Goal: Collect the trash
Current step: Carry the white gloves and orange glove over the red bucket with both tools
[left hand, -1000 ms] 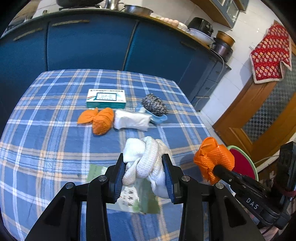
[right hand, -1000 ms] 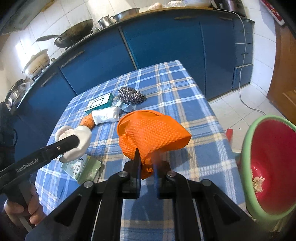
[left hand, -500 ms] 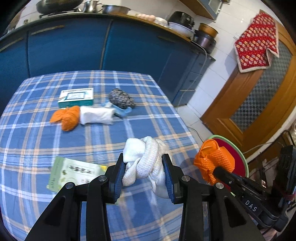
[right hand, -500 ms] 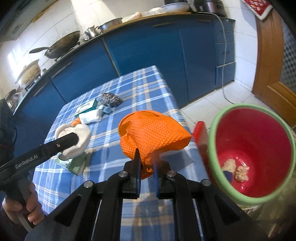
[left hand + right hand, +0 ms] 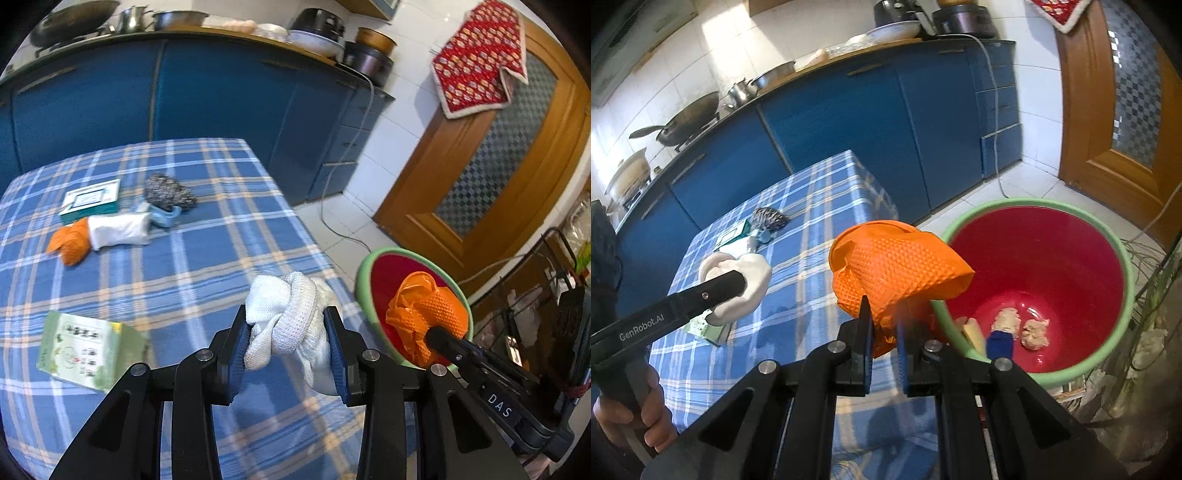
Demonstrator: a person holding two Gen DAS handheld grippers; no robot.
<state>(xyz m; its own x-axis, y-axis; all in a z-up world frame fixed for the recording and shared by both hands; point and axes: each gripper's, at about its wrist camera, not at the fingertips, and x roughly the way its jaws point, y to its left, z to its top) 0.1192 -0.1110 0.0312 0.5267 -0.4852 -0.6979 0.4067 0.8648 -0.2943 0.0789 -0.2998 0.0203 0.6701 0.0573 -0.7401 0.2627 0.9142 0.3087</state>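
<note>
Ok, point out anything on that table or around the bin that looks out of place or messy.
Nothing is spilled or broken. The oddest sight is work gloves among kitchen items: an orange and white glove pair lies crumpled beside the steel scourer and a box. A green packet lies askew near the table edge. The red bin already holds scraps.

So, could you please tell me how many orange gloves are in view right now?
2. One orange glove is clamped in the right tool near the red bin. A second orange glove lies on the table beside a white bundle. Others may be hidden.
</note>
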